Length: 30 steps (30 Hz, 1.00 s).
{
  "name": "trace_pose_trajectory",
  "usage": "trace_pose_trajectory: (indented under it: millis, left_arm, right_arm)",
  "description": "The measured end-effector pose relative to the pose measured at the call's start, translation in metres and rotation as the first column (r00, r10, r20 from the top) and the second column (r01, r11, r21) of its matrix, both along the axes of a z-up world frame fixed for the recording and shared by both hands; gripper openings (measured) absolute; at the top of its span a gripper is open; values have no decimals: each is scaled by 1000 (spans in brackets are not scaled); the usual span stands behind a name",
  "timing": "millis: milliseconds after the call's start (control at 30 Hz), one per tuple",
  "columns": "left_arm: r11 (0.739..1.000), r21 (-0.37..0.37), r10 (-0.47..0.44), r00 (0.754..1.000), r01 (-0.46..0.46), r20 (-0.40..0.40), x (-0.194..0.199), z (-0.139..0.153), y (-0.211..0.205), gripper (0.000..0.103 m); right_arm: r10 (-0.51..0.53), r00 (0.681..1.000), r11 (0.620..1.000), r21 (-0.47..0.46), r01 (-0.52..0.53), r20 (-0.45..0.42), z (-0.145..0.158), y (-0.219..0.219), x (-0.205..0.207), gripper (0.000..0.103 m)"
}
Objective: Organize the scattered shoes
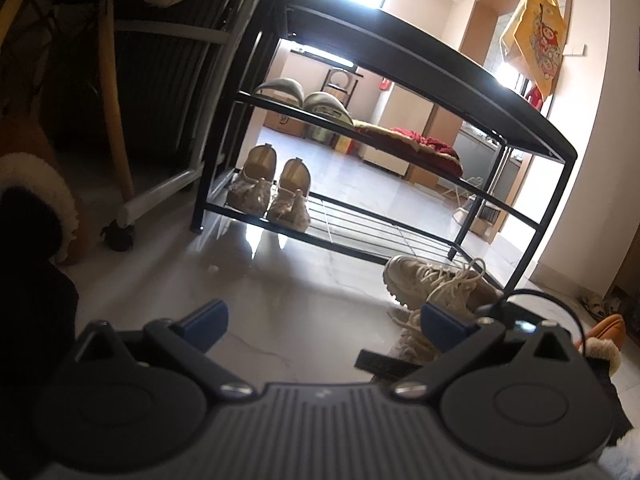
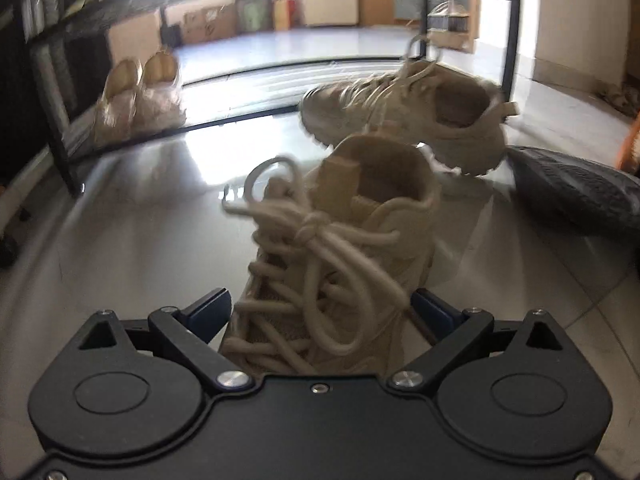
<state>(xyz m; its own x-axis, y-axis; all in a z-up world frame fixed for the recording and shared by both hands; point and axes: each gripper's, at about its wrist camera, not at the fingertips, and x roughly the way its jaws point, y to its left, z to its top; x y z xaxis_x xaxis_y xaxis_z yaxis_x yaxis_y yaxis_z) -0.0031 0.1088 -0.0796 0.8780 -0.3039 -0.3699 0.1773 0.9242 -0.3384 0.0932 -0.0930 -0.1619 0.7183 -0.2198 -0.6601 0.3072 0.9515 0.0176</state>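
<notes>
A black metal shoe rack stands on the glossy floor. Beige flats sit on its bottom shelf at the left, and grey slippers on its middle shelf. Two cream lace-up sneakers lie on the floor before the rack's right leg. My left gripper is open and empty above the floor, left of the sneakers. My right gripper is open with its jaws on either side of the near sneaker. The second sneaker lies behind it, by the rack. The flats also show in the right wrist view.
A fur-lined brown boot is at the left, next to a white wheeled frame. An orange fur-lined shoe lies at the right. A dark sole lies right of the sneakers. A yellow bag hangs on the wall.
</notes>
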Motion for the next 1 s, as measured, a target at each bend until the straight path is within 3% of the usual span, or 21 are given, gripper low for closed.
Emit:
trace_pose_trajectory:
  millis: [400, 767, 1000]
  left_arm:
    - [1000, -20, 20, 999, -21, -41, 7, -9, 2, 103]
    - [999, 36, 30, 999, -28, -43, 4, -15, -5, 103]
    - [999, 23, 34, 997, -32, -76, 5, -20, -4, 103]
  right_arm:
    - [181, 983, 983, 17, -180, -44, 11, -36, -28, 78]
    - [252, 960, 968, 32, -250, -119, 20, -72, -77, 78]
    - [297, 943, 955, 26, -297, -151, 22, -76, -98, 78]
